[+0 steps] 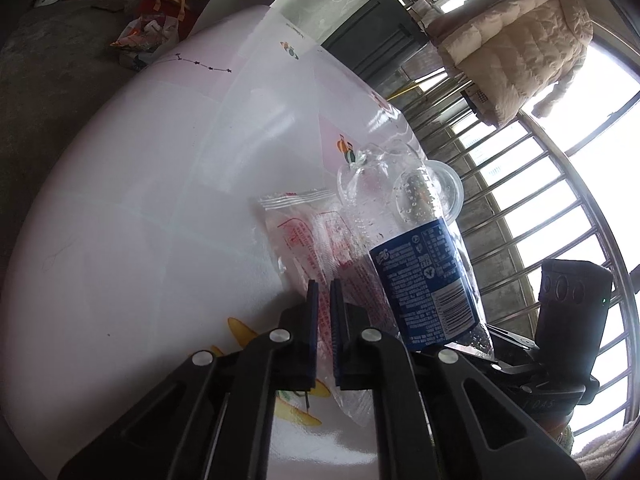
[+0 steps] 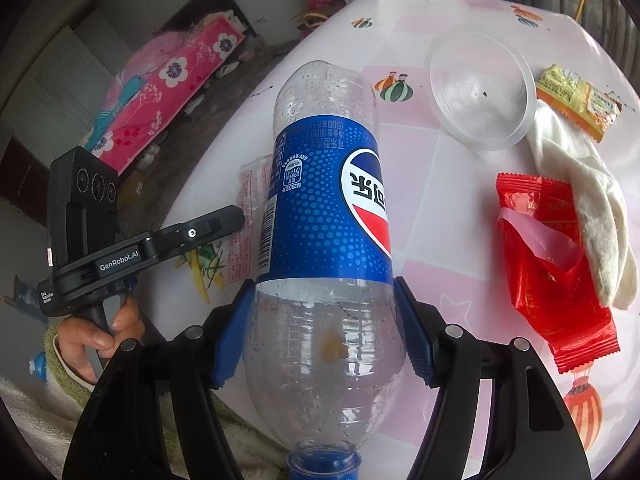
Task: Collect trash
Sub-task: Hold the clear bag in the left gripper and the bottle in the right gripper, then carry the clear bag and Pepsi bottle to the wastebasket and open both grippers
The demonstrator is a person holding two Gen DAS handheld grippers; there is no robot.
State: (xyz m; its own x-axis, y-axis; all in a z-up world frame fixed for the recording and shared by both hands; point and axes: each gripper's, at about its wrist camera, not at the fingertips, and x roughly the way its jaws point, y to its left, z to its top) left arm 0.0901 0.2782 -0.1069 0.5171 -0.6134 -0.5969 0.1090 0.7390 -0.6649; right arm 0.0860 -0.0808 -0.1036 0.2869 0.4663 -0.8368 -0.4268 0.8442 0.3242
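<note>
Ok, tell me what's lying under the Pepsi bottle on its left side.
A clear wrapper with red print lies flat on the table, partly under the bottle. The left gripper is shut on its near edge. The part beneath the bottle is hidden.

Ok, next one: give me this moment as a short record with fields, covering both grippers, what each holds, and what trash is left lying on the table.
left gripper: shut on the clear wrapper with red print, at its near edge
right gripper: shut on the plastic bottle, blue label, cap toward the camera
table: pink and white patterned cover
left lying: clear plastic cup, red wrapper, yellow wrapper, white cloth
bottle contents: looks empty, droplets inside
</note>
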